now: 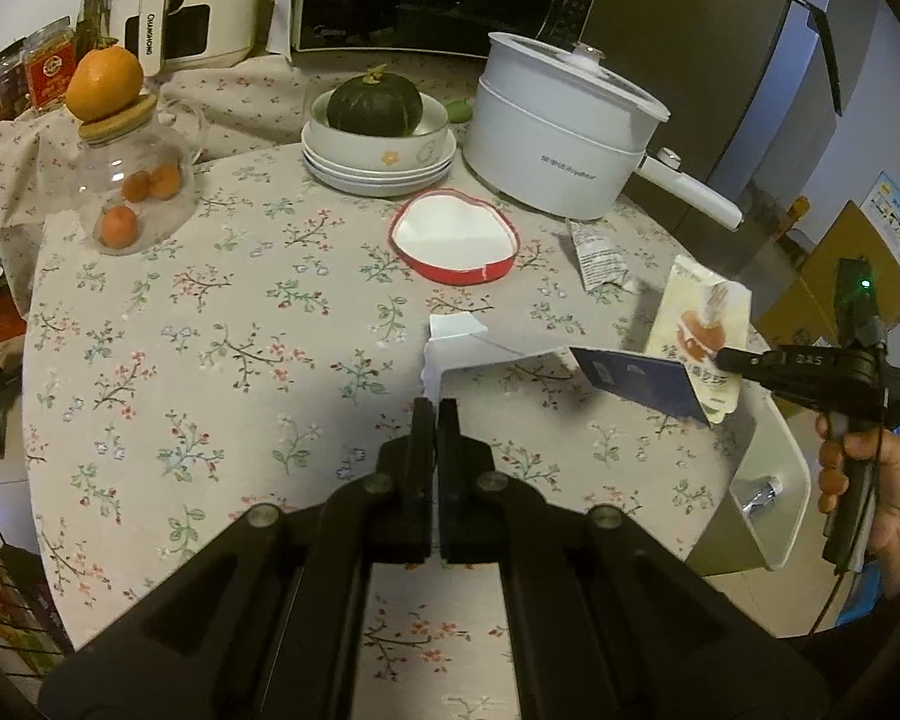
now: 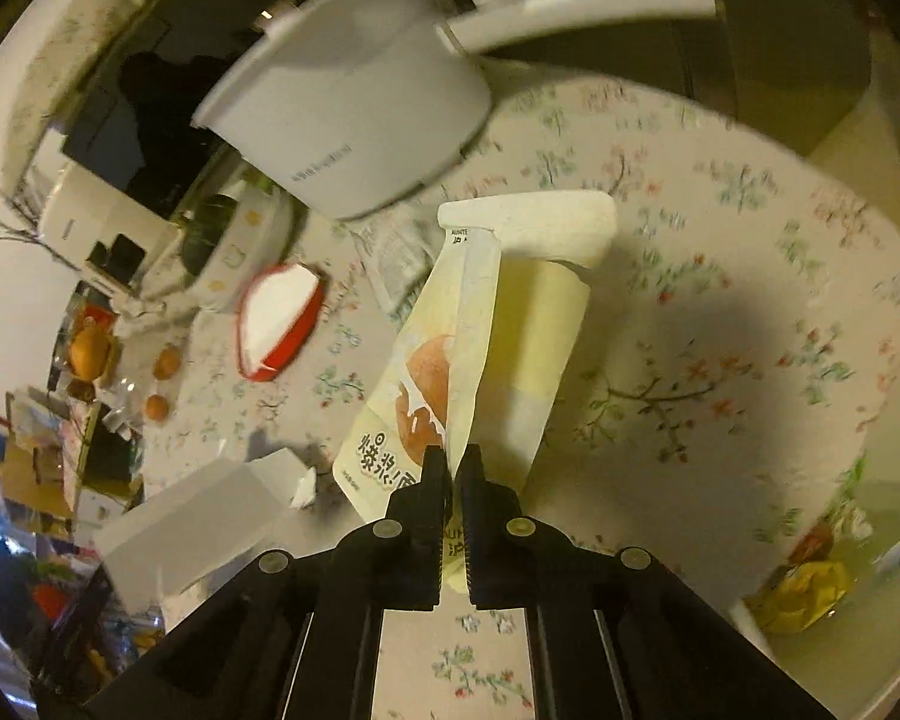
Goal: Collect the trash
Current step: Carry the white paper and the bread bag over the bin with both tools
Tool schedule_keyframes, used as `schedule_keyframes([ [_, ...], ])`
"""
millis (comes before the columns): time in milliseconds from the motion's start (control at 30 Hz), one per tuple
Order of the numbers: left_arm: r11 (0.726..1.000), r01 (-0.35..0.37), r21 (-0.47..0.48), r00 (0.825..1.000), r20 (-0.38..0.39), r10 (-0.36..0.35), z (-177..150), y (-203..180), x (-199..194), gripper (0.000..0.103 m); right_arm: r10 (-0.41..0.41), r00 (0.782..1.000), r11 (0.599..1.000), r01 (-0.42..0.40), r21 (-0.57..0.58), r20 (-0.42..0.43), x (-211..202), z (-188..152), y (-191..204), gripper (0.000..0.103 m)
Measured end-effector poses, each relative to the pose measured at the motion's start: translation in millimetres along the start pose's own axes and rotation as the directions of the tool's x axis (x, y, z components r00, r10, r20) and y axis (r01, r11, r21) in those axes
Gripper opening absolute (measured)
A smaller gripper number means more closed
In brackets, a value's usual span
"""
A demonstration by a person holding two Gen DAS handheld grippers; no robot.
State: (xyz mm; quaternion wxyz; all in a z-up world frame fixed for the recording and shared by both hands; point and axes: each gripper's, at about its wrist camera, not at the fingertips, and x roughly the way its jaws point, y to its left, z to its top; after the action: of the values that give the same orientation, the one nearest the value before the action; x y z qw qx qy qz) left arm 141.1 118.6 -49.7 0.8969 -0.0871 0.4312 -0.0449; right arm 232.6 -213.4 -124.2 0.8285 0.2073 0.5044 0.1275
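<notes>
Right gripper (image 2: 453, 468), lower centre, clenched on a cream snack wrapper (image 2: 426, 372); left gripper (image 1: 435, 420) clenched on white torn paper (image 1: 450, 342), frame centre, over the floral tablecloth (image 1: 240, 312).

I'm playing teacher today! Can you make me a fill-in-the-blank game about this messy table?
1. The dark green pumpkin sits in a white ____.
2. The right tongs are shut on a cream snack ____.
3. An orange sits on top of the glass ____.
4. The floppy paper bowl has a ____ rim.

Missing words: bowl; wrapper; jar; red
</notes>
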Motion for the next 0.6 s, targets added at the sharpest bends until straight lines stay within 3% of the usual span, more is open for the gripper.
schedule_keyframes([
  [300, 0.998, 0.047, 0.032, 0.999, 0.012, -0.047, 0, -27, -3, 0.001, -0.021, 0.999, 0.999, 0.022, -0.044, 0.042, -55, -13, -16, 0.006],
  [600, 0.989, 0.096, 0.114, 0.995, 0.006, -0.098, -2, -77, 1, 0.001, -0.103, 0.992, 0.993, 0.106, -0.044, 0.071, -102, -30, -67, 0.006],
])
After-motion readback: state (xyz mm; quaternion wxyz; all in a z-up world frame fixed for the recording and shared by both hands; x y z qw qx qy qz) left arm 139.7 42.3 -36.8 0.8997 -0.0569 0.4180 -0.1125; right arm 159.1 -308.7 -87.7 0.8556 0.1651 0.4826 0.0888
